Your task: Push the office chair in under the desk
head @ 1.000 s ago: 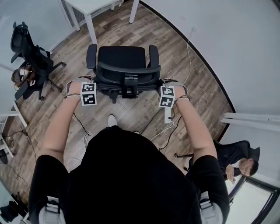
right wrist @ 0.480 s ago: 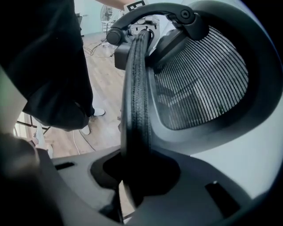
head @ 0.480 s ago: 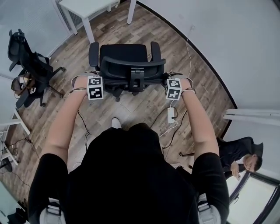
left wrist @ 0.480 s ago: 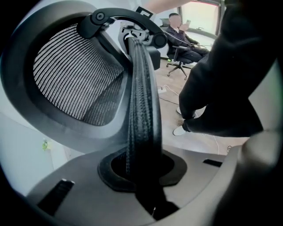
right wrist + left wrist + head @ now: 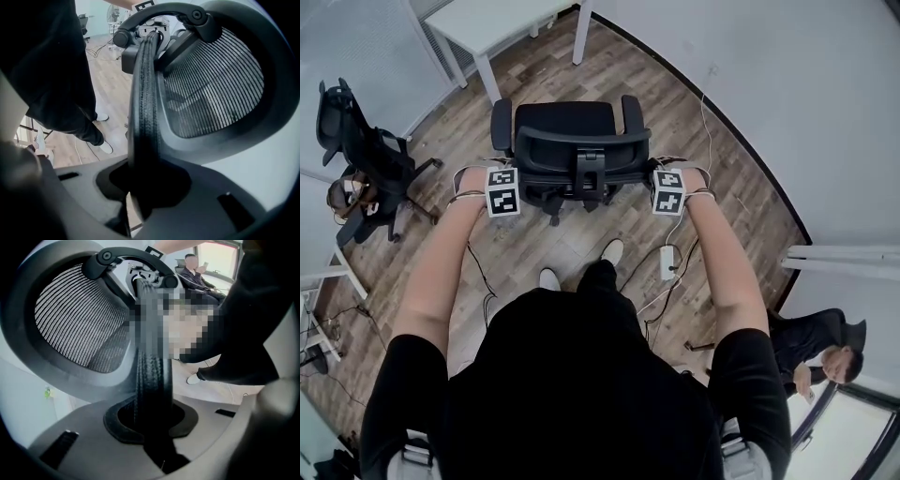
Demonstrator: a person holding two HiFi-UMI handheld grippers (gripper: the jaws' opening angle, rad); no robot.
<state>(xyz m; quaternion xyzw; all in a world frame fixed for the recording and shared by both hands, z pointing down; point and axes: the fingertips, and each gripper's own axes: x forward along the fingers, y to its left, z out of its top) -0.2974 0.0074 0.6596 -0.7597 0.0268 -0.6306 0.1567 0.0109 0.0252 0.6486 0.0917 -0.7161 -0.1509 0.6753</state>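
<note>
Status: push under way, not finished.

Grip: the office chair is held from behind at the backrest. The left gripper is clamped on the backrest's left rim and the right gripper on its right rim. In both gripper views the padded rim is seen running down between the jaws and pinched there. Nothing else is held.

Position: the chair is seen on open floor with its seat facing the white desk at the top of the head view. It is near the desk but apart from it, and bare planks are visible between seat front and desk edge. No part of the seat is under the top yet.

Judged: the approach is mostly done and the final run-in is left. The chair looks offset to the right of the gap between the visible desk legs. A correction to the left is probably needed, or an armrest could be caught on a leg.

Surface: wood-plank floor, hard and level, so easy rolling is expected. Cables and a power strip are laid behind the chair, not in the path ahead.

Room: white walls. A second black chair is parked at the left. A seated person is seen at the lower right.
</note>
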